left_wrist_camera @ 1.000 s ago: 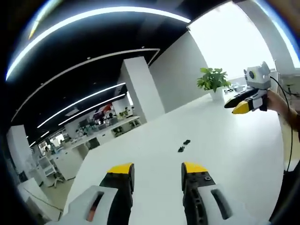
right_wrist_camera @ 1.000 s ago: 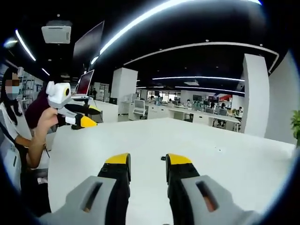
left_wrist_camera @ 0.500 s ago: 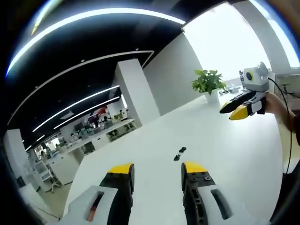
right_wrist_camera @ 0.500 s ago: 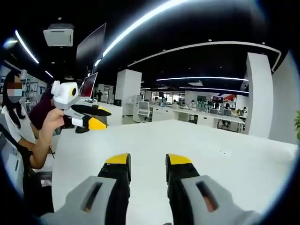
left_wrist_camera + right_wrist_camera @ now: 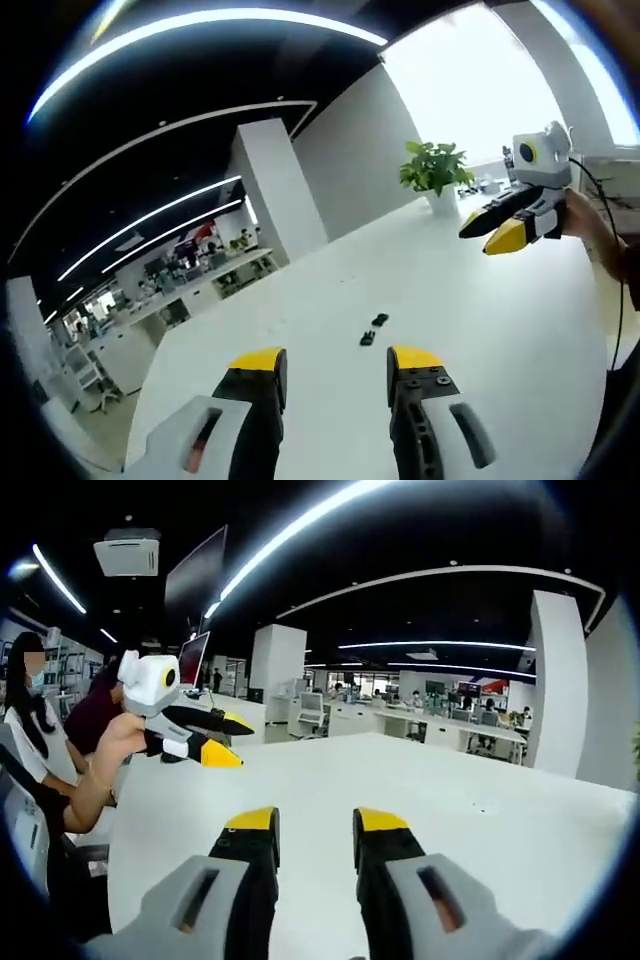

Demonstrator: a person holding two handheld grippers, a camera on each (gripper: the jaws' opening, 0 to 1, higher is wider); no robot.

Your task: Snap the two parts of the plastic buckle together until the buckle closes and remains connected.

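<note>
Black buckle halves point(image 5: 372, 330) lay apart on the white desk point(image 5: 480, 320), at twelve o'clock; left gripper point(image 5: 336, 362) and right gripper point(image 5: 314, 823) hovered, fingers parted and empty, ready to grasp.

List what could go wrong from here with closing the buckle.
1. The two buckle parts lie apart on the white table, small and loose; a careless grab could push them away.
2. Both tools are open and empty: the left tool is above the table short of the parts, the right tool held high to the side, so each half needs its own pickup.
3. The halves may need turning before mating.
</note>
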